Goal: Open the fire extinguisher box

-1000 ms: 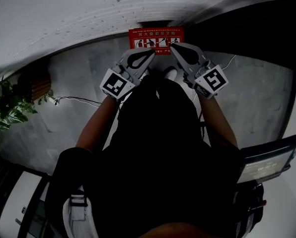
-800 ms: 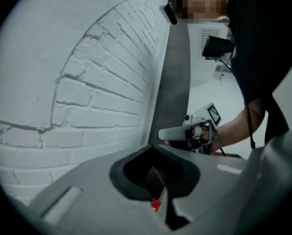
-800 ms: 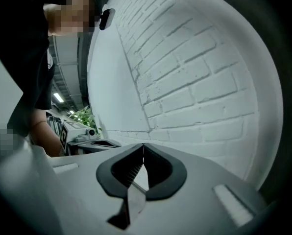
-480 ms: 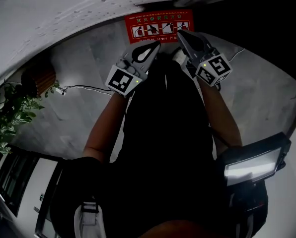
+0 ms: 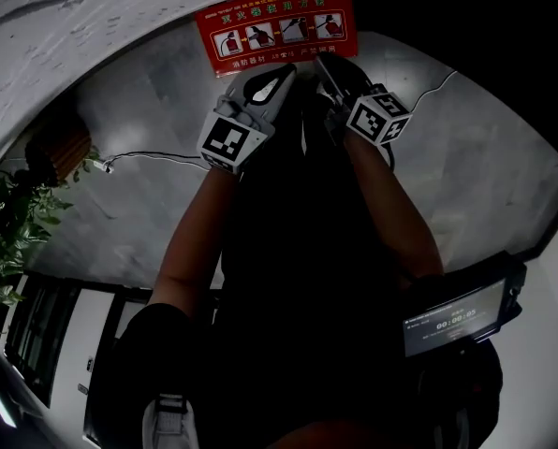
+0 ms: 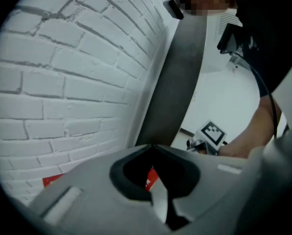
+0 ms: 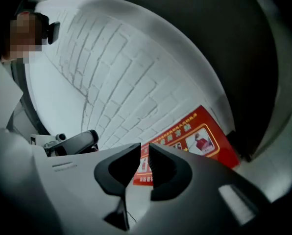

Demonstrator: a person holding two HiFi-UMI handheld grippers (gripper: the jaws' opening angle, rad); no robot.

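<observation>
The red fire extinguisher box (image 5: pixel 277 26) stands against the white brick wall, its top label with pictures facing up. In the right gripper view the box (image 7: pixel 195 136) lies just beyond the jaws. My left gripper (image 5: pixel 288 71) hovers just short of the box's near edge, shut, tips meeting with nothing in them (image 6: pixel 152 146). My right gripper (image 5: pixel 321 62) is beside it, also at the box's edge. Its jaws are opening, a narrow gap shows between the tips (image 7: pixel 144 148), and nothing is between them. Neither gripper visibly touches the box.
A white brick wall (image 5: pixel 73 17) runs behind the box. A leafy plant (image 5: pixel 17 223) stands at the left, and a thin cable (image 5: pixel 157 155) lies on the grey floor. A lit screen (image 5: pixel 457 316) hangs at the person's right side. A dark column (image 6: pixel 180 82) rises near the wall.
The view has tilted towards the wall, so the red box now looks larger and nearer. Both grippers have moved forward to the box's near edge.
</observation>
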